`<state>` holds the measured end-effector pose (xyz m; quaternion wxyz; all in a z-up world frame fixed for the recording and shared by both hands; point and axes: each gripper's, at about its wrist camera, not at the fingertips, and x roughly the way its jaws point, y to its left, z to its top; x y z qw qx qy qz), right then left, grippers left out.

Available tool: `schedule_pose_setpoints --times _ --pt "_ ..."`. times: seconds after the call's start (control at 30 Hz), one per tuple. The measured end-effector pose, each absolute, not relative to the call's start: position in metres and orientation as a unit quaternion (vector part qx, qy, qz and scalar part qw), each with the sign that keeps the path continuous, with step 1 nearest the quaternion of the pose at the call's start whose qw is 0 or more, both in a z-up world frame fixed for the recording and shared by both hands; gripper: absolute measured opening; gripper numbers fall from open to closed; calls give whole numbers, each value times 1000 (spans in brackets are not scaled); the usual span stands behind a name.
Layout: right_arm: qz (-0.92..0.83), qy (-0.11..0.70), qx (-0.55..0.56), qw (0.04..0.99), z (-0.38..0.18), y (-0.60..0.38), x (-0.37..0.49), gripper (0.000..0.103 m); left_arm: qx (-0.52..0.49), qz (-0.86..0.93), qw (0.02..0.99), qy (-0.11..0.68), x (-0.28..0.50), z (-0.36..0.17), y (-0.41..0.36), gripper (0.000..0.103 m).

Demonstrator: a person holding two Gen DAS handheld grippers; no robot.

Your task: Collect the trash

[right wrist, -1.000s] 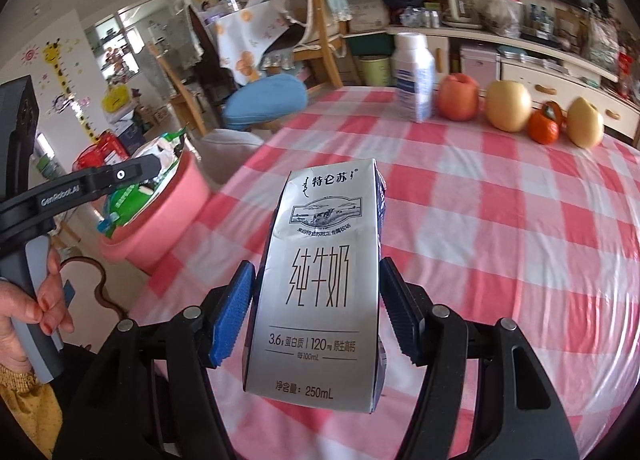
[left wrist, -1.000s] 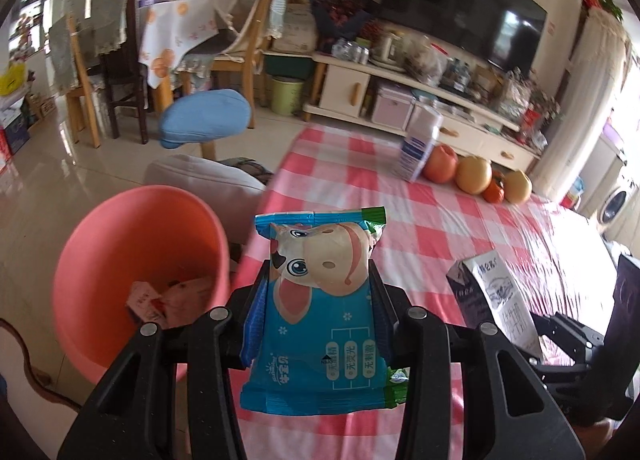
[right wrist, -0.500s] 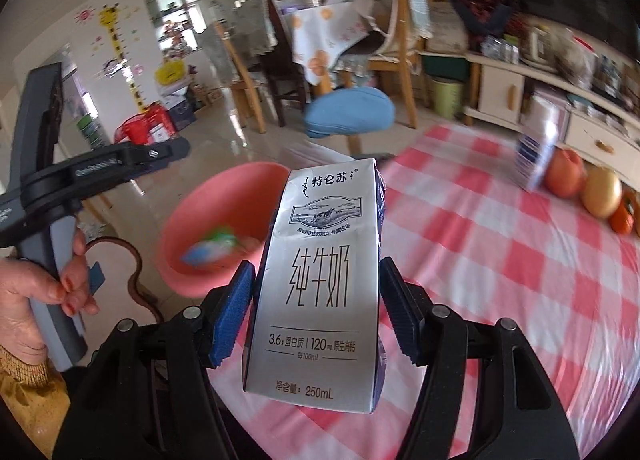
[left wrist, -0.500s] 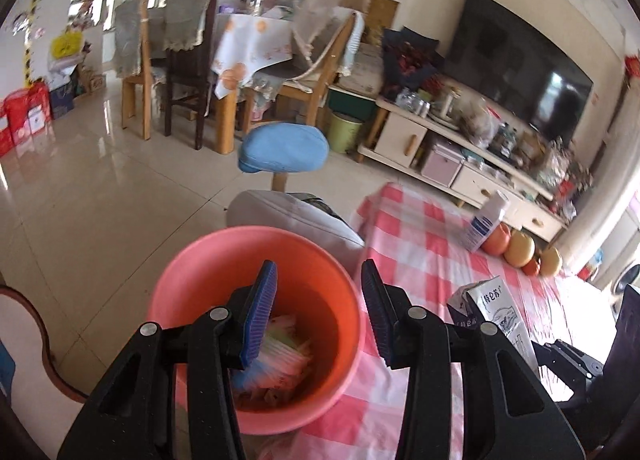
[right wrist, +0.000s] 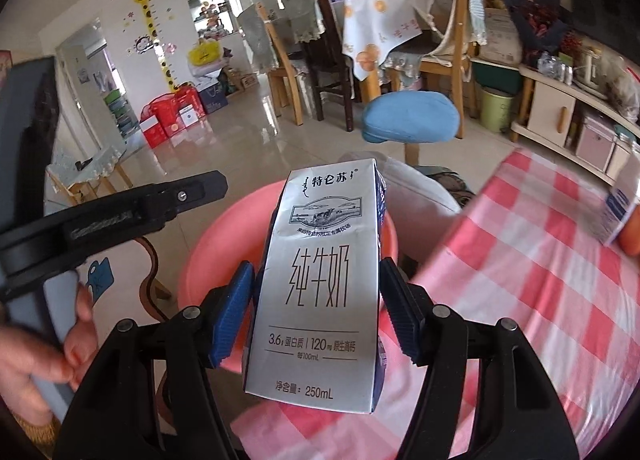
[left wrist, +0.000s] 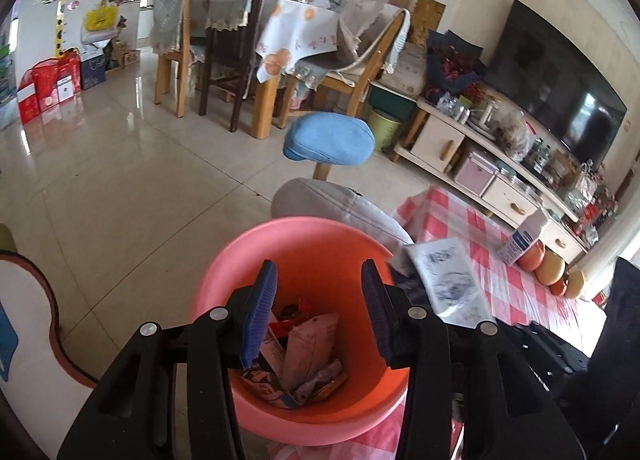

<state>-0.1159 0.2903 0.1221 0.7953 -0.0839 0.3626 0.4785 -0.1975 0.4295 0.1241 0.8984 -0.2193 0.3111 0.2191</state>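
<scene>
A pink bin (left wrist: 320, 252) stands beside the checked table and holds several wrappers (left wrist: 308, 352). My left gripper (left wrist: 318, 316) is open and empty above the bin's mouth. My right gripper (right wrist: 320, 312) is shut on a silver milk carton (right wrist: 320, 288), held upright over the near rim of the pink bin (right wrist: 224, 236). The carton also shows in the left wrist view (left wrist: 448, 280), at the bin's right rim. The left gripper's arm (right wrist: 120, 212) crosses the left of the right wrist view.
The red-and-white checked table (right wrist: 540, 280) lies to the right, with a blue-white carton (left wrist: 524, 236) and several fruits (left wrist: 548, 268) at its far edge. A blue stool (left wrist: 328, 140) and a grey cushion (left wrist: 332, 200) stand behind the bin. Dining chairs and a TV cabinet lie beyond.
My left gripper opened and dropped the blue snack packet into the bin, then stayed above it. My right gripper carried the milk carton left from the table to over the bin.
</scene>
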Motion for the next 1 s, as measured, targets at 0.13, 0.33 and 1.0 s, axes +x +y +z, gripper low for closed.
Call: schedule_pose_setpoints --times 0.13,0.33,1.0 --pt "483 374 -81 788 112 313 -112 74 -229 231 894 309 -198 123 434 51" --pt "459 358 -56 811 110 292 -112 86 -219 261 890 304 -201 125 431 87" --pt "343 332 -71 876 108 166 -119 90 -204 185 910 309 -174 136 368 96"
